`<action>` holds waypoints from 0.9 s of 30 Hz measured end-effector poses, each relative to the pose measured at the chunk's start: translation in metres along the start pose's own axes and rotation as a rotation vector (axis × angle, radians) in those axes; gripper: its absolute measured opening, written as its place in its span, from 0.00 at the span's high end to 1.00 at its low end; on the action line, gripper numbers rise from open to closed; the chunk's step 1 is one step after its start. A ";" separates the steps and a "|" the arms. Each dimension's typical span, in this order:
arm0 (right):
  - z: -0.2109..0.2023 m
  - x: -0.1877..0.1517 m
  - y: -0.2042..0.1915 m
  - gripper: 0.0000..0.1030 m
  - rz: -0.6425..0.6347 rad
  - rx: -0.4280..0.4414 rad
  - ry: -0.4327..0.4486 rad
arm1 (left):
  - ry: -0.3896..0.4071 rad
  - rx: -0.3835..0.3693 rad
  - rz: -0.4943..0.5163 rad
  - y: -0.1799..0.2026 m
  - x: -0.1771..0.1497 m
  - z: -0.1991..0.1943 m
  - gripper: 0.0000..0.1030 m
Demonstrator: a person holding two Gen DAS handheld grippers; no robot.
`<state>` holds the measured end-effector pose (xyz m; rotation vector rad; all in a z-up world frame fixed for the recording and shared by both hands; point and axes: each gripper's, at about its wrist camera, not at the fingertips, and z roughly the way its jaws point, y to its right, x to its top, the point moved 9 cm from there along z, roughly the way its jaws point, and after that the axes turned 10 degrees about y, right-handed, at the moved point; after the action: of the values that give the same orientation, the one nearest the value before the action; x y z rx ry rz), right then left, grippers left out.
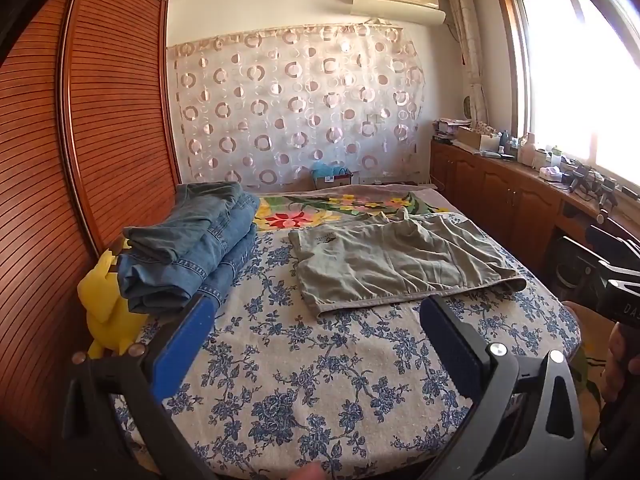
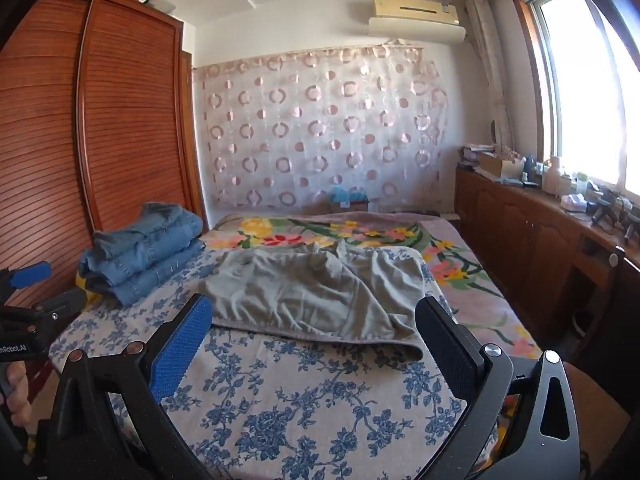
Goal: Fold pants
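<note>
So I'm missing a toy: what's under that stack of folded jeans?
A yellow plush toy pokes out beneath the stack of folded jeans, at the edge of the bed by the wardrobe. The denim covers most of it, so anything else underneath is hidden.

folded jeans (image 1: 192,248) beside yellow plush toy (image 1: 106,304), floral bedsheet (image 1: 304,380), louvred wardrobe (image 1: 80,120)

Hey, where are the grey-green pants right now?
The grey-green pants lie spread on the blue floral sheet mid-bed, right of the folded jeans stack, just beyond both open grippers.
</note>
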<state>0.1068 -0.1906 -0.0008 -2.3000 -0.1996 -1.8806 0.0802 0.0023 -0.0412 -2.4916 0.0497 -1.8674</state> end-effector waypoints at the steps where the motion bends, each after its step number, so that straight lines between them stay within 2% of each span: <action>1: 0.000 0.000 -0.001 0.00 0.000 0.000 -0.001 | 0.000 0.000 0.000 0.000 0.000 0.000 0.00; 27: -0.001 0.000 0.000 0.00 0.001 0.001 -0.002 | -0.004 0.001 -0.009 0.000 0.001 -0.004 0.00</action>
<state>0.1058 -0.1906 -0.0008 -2.3008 -0.1995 -1.8774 0.0766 0.0020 -0.0394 -2.4995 0.0384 -1.8647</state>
